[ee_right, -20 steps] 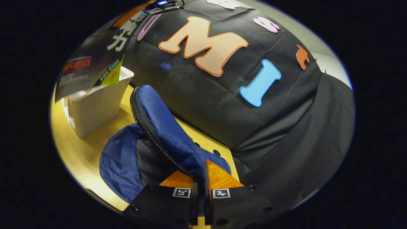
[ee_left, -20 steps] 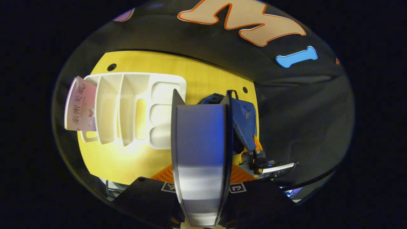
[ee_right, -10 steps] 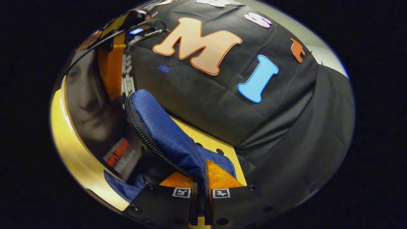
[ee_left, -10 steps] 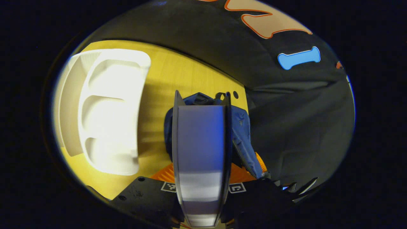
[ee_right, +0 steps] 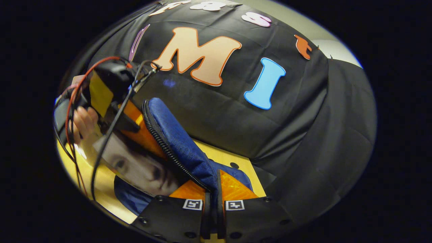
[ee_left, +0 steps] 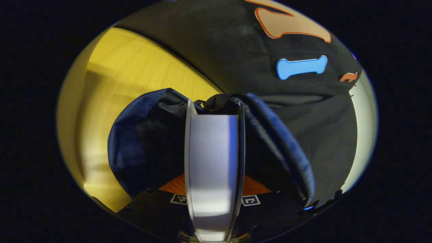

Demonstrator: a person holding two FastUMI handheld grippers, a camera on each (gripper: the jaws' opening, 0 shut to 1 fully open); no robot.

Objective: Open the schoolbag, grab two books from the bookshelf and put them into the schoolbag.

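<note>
Left gripper (ee_left: 213, 182) clamps book (ee_left: 211, 158) | right gripper (ee_right: 212, 189) pinches schoolbag (ee_right: 175, 141) flap

The book (ee_left: 212, 162) in my left claw (ee_left: 213, 189) blocks the middle of the bag (ee_left: 141, 141) mouth. My right claw (ee_right: 212, 199) hides the bag's rim where it pinches.

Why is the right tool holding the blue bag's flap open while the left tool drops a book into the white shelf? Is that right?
Almost. The right tool does pinch the blue bag's flap, but the left tool is lowering the book into the blue bag, not a white shelf. The left gripper view shows the book at the bag's opening.
</note>
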